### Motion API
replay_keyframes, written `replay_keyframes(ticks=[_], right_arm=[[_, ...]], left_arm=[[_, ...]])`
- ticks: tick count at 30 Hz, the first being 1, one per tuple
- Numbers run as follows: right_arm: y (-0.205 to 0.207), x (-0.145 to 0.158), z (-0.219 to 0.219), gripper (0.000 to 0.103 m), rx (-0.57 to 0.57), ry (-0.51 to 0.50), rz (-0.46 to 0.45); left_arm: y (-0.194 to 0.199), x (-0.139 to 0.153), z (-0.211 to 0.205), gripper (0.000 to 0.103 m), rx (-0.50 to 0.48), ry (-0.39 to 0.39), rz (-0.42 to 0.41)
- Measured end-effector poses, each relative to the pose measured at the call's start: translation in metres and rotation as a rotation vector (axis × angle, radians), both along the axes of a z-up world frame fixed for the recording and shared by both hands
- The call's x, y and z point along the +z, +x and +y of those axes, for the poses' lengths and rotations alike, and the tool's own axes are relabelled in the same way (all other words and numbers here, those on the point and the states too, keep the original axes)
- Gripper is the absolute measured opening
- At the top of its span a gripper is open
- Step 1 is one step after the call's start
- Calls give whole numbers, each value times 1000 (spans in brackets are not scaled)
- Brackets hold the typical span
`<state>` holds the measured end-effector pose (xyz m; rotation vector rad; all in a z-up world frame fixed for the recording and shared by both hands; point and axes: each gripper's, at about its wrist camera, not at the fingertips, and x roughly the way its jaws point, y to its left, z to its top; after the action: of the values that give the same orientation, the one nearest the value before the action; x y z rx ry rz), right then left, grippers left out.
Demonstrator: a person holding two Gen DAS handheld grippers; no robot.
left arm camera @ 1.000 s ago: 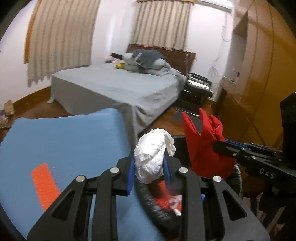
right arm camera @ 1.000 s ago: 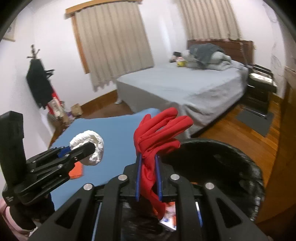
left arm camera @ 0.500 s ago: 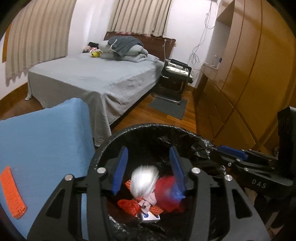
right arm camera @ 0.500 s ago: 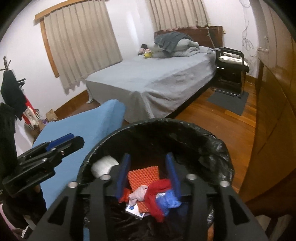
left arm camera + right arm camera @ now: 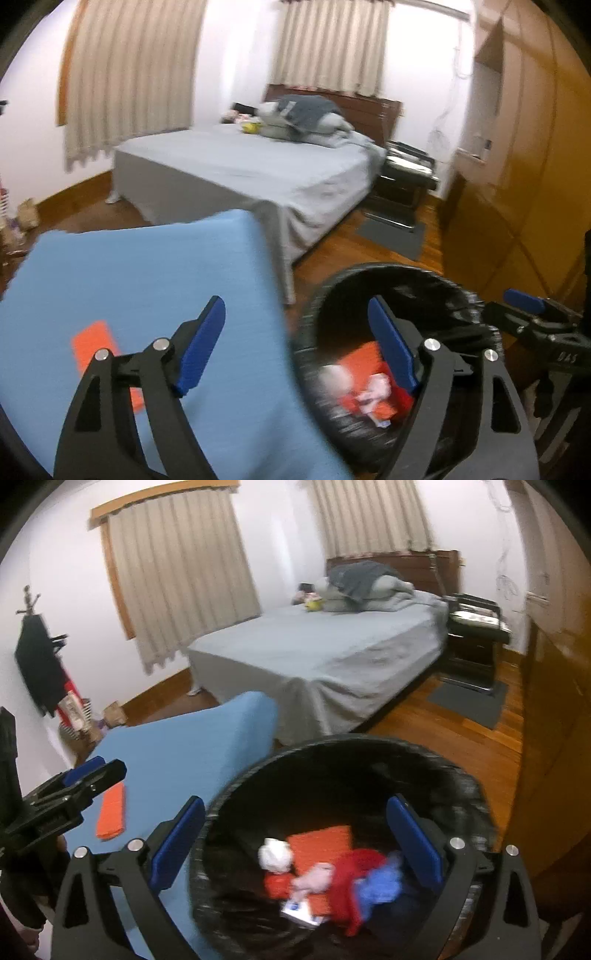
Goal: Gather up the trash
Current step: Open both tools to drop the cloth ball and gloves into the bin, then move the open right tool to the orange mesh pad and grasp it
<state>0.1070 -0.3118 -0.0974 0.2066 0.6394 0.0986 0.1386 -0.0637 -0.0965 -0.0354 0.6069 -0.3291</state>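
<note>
A round bin with a black liner (image 5: 369,746) stands beside a blue-covered table (image 5: 192,753). In the bin lie a white paper wad (image 5: 275,854), a red cloth (image 5: 347,878), orange mesh (image 5: 321,842) and a blue scrap (image 5: 380,882). My right gripper (image 5: 297,801) hangs over the bin, its jaws opening wide with nothing held. My left gripper (image 5: 295,314) straddles the table edge and the bin rim (image 5: 314,306), jaws opening, empty. An orange strip (image 5: 92,343) lies on the table (image 5: 147,266), left of the left gripper; the right wrist view shows the strip (image 5: 110,812) too.
A bed with grey sheets (image 5: 332,646) fills the middle of the room. A wooden wardrobe (image 5: 517,166) runs along the right. A black chair (image 5: 476,627) and a grey mat (image 5: 469,701) sit by the bed. Clothes hang on a stand (image 5: 37,664) at the left.
The left gripper let go of the white wad and the right let go of the red cloth; both now lie in the bin. Both jaws spread wide. The left view swung toward the table.
</note>
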Motion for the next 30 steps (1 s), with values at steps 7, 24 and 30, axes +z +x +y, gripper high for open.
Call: replay_keyframes(ticks=[7, 24, 30], right_arm=[[19, -5, 71, 97, 137, 17, 0], [62, -64, 248, 92, 422, -21, 77], [72, -83, 294, 81, 500, -31, 128]], left_arm=[[-12, -7, 80, 81, 180, 59, 5], [-26, -38, 239, 81, 486, 72, 84], [-29, -46, 266, 81, 532, 60, 108]])
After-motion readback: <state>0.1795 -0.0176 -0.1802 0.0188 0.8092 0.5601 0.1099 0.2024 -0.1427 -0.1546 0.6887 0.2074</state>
